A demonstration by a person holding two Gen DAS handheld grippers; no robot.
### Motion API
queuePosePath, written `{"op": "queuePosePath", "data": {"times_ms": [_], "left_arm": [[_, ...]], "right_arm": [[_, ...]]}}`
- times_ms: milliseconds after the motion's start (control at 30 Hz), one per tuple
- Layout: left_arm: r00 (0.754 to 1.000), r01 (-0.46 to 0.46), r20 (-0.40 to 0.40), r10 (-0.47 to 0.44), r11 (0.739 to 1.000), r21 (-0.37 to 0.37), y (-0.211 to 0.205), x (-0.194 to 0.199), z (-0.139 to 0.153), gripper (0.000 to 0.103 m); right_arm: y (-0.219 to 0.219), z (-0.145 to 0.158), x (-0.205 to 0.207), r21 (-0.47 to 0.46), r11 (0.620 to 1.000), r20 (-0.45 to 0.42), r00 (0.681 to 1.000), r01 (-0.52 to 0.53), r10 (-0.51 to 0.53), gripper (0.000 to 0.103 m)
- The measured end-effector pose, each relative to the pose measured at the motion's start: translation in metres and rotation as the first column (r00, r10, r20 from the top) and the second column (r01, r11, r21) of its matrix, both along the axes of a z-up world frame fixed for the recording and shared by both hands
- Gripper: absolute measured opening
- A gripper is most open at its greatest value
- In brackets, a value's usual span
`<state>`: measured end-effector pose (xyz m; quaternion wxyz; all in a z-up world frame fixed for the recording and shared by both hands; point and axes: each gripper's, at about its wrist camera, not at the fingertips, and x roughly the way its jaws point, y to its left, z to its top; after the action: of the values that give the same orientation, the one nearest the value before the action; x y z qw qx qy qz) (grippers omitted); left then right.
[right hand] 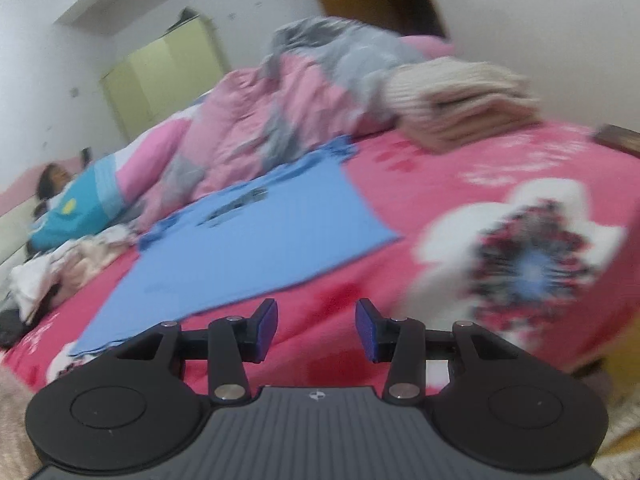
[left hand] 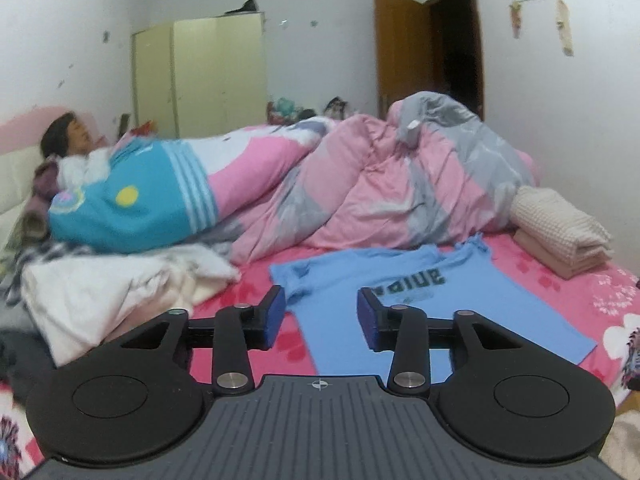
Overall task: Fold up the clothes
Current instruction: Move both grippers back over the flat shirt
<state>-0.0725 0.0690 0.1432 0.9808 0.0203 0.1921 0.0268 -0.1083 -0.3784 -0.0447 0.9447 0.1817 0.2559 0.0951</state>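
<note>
1 blue shirt [left hand: 448,312] lies flat on the pink floral bed [left hand: 560,280], near 1 folded stack [left hand: 560,228], 1 quilt [left hand: 360,184] and 1 white heap [left hand: 120,292]. Both tools, left [left hand: 321,318] and right [right hand: 316,330], hover released and empty. 1 wardrobe [left hand: 200,76] and 1 door [left hand: 400,52] stand behind.

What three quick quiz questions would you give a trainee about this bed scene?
1. True or false: the left claw grips the blue shirt.
2. What lies at the shirt's far right corner? A) folded beige stack B) a lamp C) shoes
3. Fill in: the shirt lies ____ on the red bedspread.

Key: 1 false, both claws open, right claw too; 2 A; 3 flat.
</note>
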Motion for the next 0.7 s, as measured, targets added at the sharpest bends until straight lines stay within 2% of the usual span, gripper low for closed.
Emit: {"op": "queuePosePath", "data": {"times_ms": [67,200,300,333,433,567,700], "left_arm": [[0.999,0.046,-0.024,-0.047,0.998,-0.030,-0.012,0.010,-0.012,0.046],[0.982,0.133,-0.118,-0.148,0.983,-0.128,-0.034,0.029,-0.062,0.046],[0.961,0.173,-0.180,-0.208,0.966,-0.191,-0.042,0.042,-0.098,0.046],[0.955,0.185,-0.192,-0.225,0.961,-0.208,-0.043,0.048,-0.107,0.046],[0.941,0.201,-0.214,-0.261,0.943,-0.264,-0.039,0.067,-0.126,0.046],[0.943,0.194,-0.188,-0.274,0.913,-0.358,-0.031,0.083,-0.143,0.046],[0.941,0.194,-0.186,-0.283,0.900,-0.391,-0.024,0.103,-0.160,0.046]], "right_arm": [[-0.014,-0.004,-0.008,0.041,0.998,-0.014,0.999,0.038,-0.037,0.047],[-0.039,-0.012,-0.023,0.115,0.988,-0.044,0.994,0.105,-0.100,0.048],[-0.017,-0.006,-0.014,0.101,0.994,-0.041,0.999,0.037,-0.033,0.054],[-0.008,-0.004,-0.010,0.094,0.995,-0.040,0.999,0.015,-0.011,0.058],[0.021,0.002,0.007,0.098,0.994,-0.034,0.998,-0.055,0.058,0.061],[0.050,0.005,0.038,0.185,0.972,-0.030,0.988,-0.145,0.153,0.066],[0.067,0.000,0.078,0.287,0.937,-0.036,0.976,-0.198,0.217,0.067]]}}
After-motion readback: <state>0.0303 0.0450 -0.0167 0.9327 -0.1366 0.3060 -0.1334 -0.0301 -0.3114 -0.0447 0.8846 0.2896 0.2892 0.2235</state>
